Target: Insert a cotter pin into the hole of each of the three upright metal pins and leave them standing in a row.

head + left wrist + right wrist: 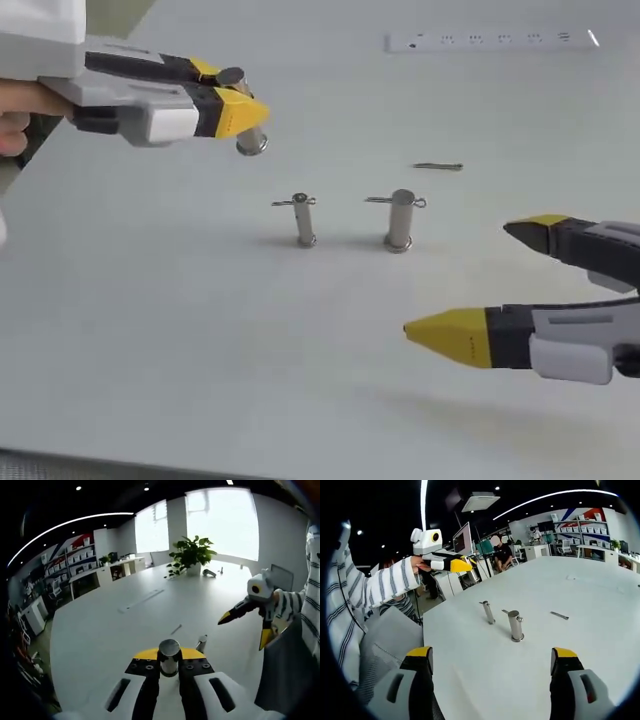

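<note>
My left tongs [236,92] pinch the third grey steel cylindrical pin [251,140], held clear of the white bench [180,340], probably to present its hole. My right tongs [465,280] are spread and empty. The left standing steel pin [305,224] and the right standing steel pin [400,224] already carry cotters. A loose thin wire cotter pin [437,166] lies just behind them. There's bare bench all round, and its edges are well away.

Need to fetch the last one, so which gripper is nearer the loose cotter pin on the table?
Right. The right gripper, open, sits just nearer the person than the loose cotter pin; the left gripper, shut on a metal pin, is farther off to its left.
</note>
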`<state>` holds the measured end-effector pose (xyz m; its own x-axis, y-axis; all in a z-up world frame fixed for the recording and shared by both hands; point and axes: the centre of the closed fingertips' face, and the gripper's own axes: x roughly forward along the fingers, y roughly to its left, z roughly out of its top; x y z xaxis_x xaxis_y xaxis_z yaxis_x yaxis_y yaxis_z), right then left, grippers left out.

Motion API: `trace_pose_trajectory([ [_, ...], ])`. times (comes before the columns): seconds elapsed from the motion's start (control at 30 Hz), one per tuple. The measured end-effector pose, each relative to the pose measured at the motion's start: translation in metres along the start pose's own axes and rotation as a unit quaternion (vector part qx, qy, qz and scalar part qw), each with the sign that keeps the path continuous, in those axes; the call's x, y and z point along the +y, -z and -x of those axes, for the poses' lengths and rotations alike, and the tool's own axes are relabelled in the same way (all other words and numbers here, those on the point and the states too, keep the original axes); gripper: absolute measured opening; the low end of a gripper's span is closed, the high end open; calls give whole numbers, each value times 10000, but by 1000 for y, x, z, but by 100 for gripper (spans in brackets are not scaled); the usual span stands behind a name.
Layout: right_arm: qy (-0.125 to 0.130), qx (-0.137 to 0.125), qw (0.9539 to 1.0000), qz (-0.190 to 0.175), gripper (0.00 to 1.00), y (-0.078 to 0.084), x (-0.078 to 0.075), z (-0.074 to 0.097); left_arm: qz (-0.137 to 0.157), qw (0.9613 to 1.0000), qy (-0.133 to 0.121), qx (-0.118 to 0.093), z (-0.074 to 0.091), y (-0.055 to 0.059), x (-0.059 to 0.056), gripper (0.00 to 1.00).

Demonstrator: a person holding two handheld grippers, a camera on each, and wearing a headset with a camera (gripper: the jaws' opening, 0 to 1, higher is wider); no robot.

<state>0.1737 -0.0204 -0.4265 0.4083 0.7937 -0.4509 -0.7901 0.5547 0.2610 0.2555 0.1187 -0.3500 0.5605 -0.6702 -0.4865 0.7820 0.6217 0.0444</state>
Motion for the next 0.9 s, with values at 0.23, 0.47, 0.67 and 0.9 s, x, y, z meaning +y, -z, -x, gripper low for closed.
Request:
trace_pose_trajectory([
  [0.23,57,42,10000,-37,98,0,0,4,-79,9992,379,44,-11,4,-33,9],
  [0.47,-23,149,9998,-132,98,5,3,4,-36,9977,674,69,-27,10,-62,9],
  [0.67,-60,157,9998,-128,98,3,2,5,-73,9958,898,148,-39,17,-83,9],
  [0.9,-81,200,9998,-47,98,2,1,8,-120,9938,1067,294,-54,26,-108,10],
])
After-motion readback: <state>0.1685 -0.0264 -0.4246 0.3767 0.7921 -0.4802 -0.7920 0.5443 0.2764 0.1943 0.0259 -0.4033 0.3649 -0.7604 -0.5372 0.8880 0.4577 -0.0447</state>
